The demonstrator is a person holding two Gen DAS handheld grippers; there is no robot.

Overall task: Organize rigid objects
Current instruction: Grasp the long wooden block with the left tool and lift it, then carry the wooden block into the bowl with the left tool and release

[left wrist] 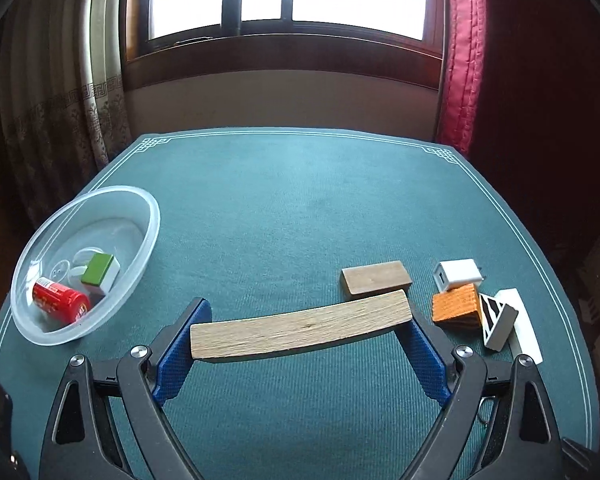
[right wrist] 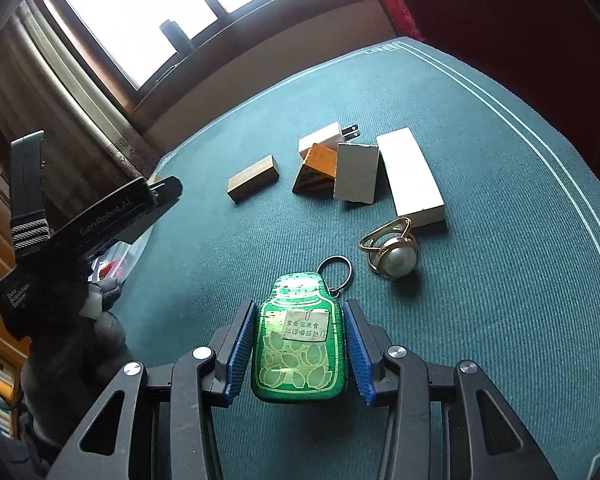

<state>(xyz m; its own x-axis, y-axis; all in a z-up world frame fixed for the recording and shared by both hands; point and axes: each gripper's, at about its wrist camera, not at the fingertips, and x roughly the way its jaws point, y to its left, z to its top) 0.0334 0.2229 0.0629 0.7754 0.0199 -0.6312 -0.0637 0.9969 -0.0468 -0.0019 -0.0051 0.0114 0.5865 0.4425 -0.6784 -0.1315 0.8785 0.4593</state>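
Left wrist view shows the left gripper point(left wrist: 300, 332) jaws pinching a stiff, probably light wooden plank point(left wrist: 300, 330) by its ends, right of the plastic bowl point(left wrist: 150, 216).

Left claw point(left wrist: 301, 332) gripping long wooden plank point(left wrist: 300, 330) endwise between blue pads, above green tabletop point(left wrist: 300, 208). Clear bowl point(left wrist: 32, 248) sitting at 9 o'clock, holding red can point(left wrist: 60, 300) and green-topped block point(left wrist: 99, 274). Small wooden block point(left wrist: 376, 277), white charger point(left wrist: 458, 274), orange block point(left wrist: 458, 307) lying at 3 o'clock.
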